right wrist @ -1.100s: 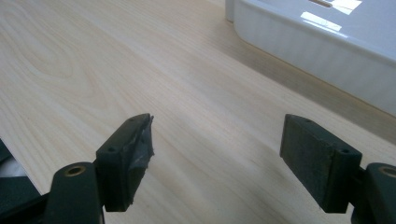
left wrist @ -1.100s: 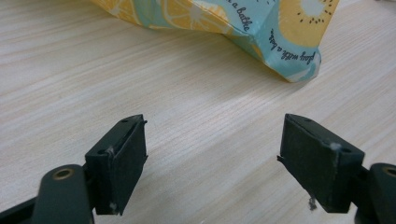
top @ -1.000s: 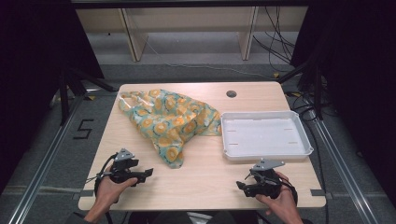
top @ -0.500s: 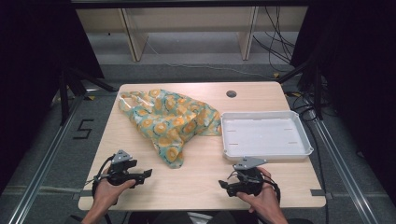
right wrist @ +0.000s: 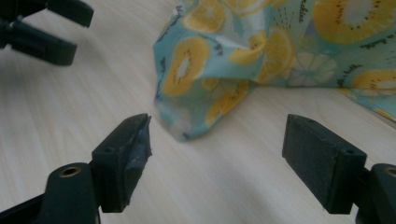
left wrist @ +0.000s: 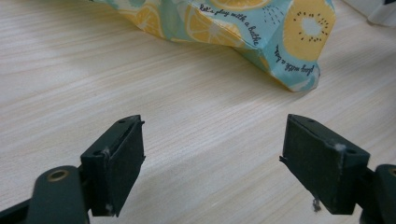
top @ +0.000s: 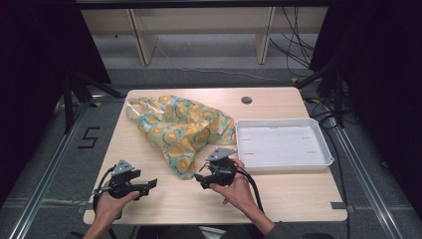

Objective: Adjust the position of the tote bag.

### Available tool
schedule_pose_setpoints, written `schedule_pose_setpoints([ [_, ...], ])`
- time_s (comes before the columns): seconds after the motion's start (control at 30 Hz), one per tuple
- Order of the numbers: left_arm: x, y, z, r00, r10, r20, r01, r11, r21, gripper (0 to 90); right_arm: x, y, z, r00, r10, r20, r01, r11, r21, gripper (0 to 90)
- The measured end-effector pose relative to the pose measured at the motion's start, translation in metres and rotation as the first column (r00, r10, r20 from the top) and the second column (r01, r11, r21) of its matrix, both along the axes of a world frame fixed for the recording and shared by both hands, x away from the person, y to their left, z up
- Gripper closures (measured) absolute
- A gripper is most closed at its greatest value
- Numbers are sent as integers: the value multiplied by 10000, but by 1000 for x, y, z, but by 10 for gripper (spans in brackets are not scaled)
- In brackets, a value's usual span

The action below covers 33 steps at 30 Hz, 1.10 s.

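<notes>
A crumpled teal cloth (top: 184,127) printed with orange and kiwi slices lies on the wooden table (top: 298,194), its near corner pointing toward the front edge. My right gripper (top: 202,178) is open just right of that corner. In the right gripper view the corner (right wrist: 191,102) lies a little ahead of the gap between the jaws of the right gripper (right wrist: 217,149), apart from both. My left gripper (top: 151,184) is open, low over bare wood at the front left. In the left gripper view the cloth corner (left wrist: 289,60) lies well ahead of the left gripper (left wrist: 215,158).
A white empty tray (top: 326,157) sits at the right of the table, its front left corner close to my right hand. A round cable hole (top: 246,100) is at the back. The left gripper (right wrist: 42,28) appears at the top left of the right gripper view.
My right gripper has moved left across the front of the table, from below the tray to the cloth's near corner. The left gripper has stayed almost where it was.
</notes>
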<state>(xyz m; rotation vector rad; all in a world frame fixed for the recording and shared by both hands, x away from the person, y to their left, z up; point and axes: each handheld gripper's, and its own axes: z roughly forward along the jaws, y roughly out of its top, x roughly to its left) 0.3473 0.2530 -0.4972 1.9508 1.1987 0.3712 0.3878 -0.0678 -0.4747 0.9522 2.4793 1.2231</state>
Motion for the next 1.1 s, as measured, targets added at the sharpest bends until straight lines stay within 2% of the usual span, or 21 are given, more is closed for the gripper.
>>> schedule_pose_setpoints([
  [0.13, 0, 0, -1, 10000, 13, 5, -14, 10000, 17, 205, 17, 13, -5, 9969, -108, -785, 116, 9999, 96, 228],
  [0.23, 0, -1, -2, 10000, 35, 19, -34, 10000, -66, 204, 21, 20, -7, 9978, -261, -605, 271, 9995, 152, 215],
  [0.27, 0, -1, -2, 10000, 46, 29, -46, 10000, -69, 204, 23, 23, -6, 9968, -162, -786, 174, 9998, 136, 210],
  [0.3, 0, -1, -1, 10000, 62, 10, -62, 10000, -58, 204, 25, 29, -8, 9981, -126, -610, 147, 9993, 342, 201],
  [0.33, 0, -1, -2, 10000, 91, 10, -91, 9999, -91, 204, 26, 31, -8, 9975, -76, -704, 98, 9995, 315, 200],
  [0.37, 0, -2, -2, 9996, 254, 96, -252, 9994, -253, 205, 28, 37, -7, 9942, 40, -1079, 5, 9991, 421, 205],
  [0.43, 0, -1, -1, 10000, 78, 58, -78, 9999, -66, 204, 28, 42, -8, 9932, 8, -1164, 65, 9980, 624, 211],
  [0.5, 0, -1, -1, 10000, 60, 10, -60, 10000, -73, 204, 27, 51, -11, 9895, -197, -1434, 221, 9996, 150, 263],
  [0.53, 0, -1, -1, 10000, 68, 31, -67, 9999, -88, 205, 26, 55, -14, 9847, -389, -1699, 433, 9988, 222, 282],
  [0.57, 0, 0, -1, 10000, 64, 29, -63, 9999, -85, 204, 27, 56, -16, 9845, -286, -1730, 327, 9992, 210, 321],
  [0.67, 0, -2, -2, 9997, 231, 126, -227, 9992, -324, 204, 30, 61, -23, 9895, -306, -1412, 315, 9995, 43, 421],
  [0.7, 0, -2, -2, 9997, 231, 126, -227, 9992, -324, 205, 30, 61, -23, 9895, -306, -1412, 315, 9995, 43, 421],
  [0.77, 0, 1, -1, 10000, 72, 21, -72, 10000, -6, 204, 31, 60, -22, 9894, -376, -1403, 368, 9993, -83, 552],
  [0.8, 0, -2, -2, 9997, 197, 145, -194, 9995, -245, 205, 34, 59, -23, 9954, -209, -935, 193, 9997, -171, 679],
  [0.83, 0, -2, -2, 9997, 226, 121, -223, 9994, -256, 204, 34, 58, -24, 9978, -149, -639, 142, 9998, -102, 737],
  [0.87, 0, -2, -2, 9997, 226, 121, -223, 9994, -256, 204, 34, 58, -24, 9978, -149, -639, 142, 9998, -102, 737],
  [0.9, 0, -2, -2, 9997, 185, 159, -181, 9996, -237, 204, 33, 54, -21, 9968, -65, -802, 46, 9997, -232, 794],
  [0.93, 0, -2, -2, 9995, 284, 148, -279, 9990, -354, 205, 33, 51, -20, 9973, 211, -701, -227, 9995, -219, 850],
  [0.97, 0, 0, -1, 9996, 211, 211, -209, 9997, -104, 204, 32, 45, -19, 9982, 445, -397, -457, 9985, -289, 900],
  [1.07, 0, 2, 0, 9997, 172, 166, -172, 9998, -51, 205, 31, 39, -17, 9988, 466, -163, -472, 9982, -360, 900],
  [1.1, 0, 1, 0, 9997, 181, 178, -180, 9998, -52, 205, 32, 35, -16, 9979, 541, -341, -554, 9978, -368, 900],
])
